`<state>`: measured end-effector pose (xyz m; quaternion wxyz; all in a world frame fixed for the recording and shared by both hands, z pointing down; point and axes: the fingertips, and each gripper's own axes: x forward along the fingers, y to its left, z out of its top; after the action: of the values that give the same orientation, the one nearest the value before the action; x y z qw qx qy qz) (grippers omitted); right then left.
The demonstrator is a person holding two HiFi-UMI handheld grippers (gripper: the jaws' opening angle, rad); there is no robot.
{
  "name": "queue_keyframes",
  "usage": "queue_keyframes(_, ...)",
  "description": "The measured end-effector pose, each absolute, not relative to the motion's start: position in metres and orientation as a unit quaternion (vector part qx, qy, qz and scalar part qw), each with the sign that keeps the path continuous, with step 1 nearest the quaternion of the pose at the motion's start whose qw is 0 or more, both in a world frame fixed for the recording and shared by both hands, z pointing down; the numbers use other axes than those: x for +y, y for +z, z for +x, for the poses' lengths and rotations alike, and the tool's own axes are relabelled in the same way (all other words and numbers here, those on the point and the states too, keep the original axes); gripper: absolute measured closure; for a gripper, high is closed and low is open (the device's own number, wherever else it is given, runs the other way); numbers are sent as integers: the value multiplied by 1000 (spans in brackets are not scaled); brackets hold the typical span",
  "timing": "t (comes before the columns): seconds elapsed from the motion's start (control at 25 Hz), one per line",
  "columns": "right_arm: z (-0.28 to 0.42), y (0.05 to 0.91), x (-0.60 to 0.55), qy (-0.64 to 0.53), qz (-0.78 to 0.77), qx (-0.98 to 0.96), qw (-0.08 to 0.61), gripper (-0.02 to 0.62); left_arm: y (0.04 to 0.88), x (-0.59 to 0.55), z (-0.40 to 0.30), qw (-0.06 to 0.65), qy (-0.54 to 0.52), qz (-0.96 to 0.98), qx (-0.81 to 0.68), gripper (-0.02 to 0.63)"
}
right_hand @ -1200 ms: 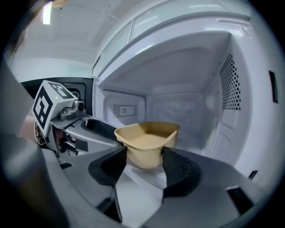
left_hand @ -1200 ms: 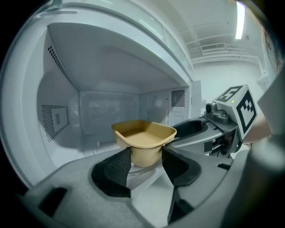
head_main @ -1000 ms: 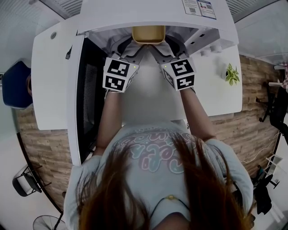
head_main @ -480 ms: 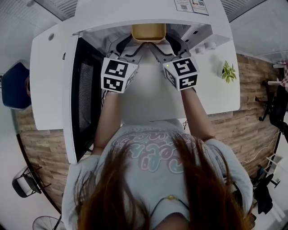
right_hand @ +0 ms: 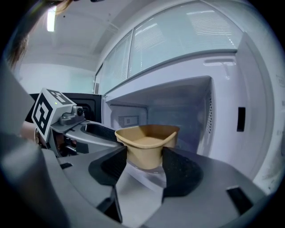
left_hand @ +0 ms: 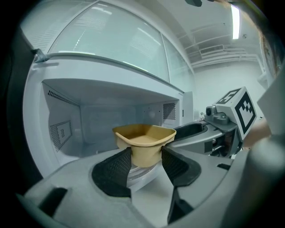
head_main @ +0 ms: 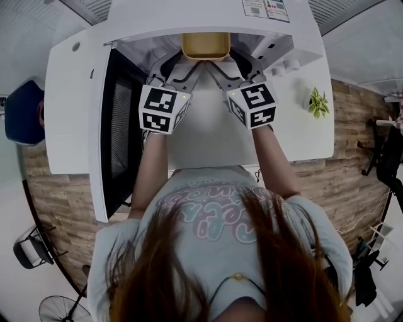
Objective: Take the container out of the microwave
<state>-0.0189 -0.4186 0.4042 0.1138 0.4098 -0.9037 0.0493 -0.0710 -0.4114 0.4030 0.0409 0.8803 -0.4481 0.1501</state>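
A tan, square-rimmed container (head_main: 205, 46) is in the mouth of the open white microwave (head_main: 189, 16). In the left gripper view the container (left_hand: 144, 142) sits between my left gripper's (left_hand: 146, 162) black pads, which press on its near corner. In the right gripper view my right gripper (right_hand: 144, 162) clamps the container (right_hand: 147, 142) from the other side. The container hangs just above the glass turntable (left_hand: 140, 173). In the head view the left gripper (head_main: 184, 63) and right gripper (head_main: 225, 63) reach into the cavity side by side.
The microwave door (head_main: 116, 126) stands swung open at the left, beside my left arm. The microwave rests on a white table (head_main: 302, 126) with a small potted plant (head_main: 318, 102) at the right. A blue chair (head_main: 22, 116) is at the far left.
Both grippers have risen a little with the container held between them. Neither grip has changed.
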Motion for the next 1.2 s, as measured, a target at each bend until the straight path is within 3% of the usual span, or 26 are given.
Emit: queue_keyframes(1.2, -18, 385, -377, 49, 395, -912, 96, 344, 382, -368, -70, 19, 148, 879, -452, 396)
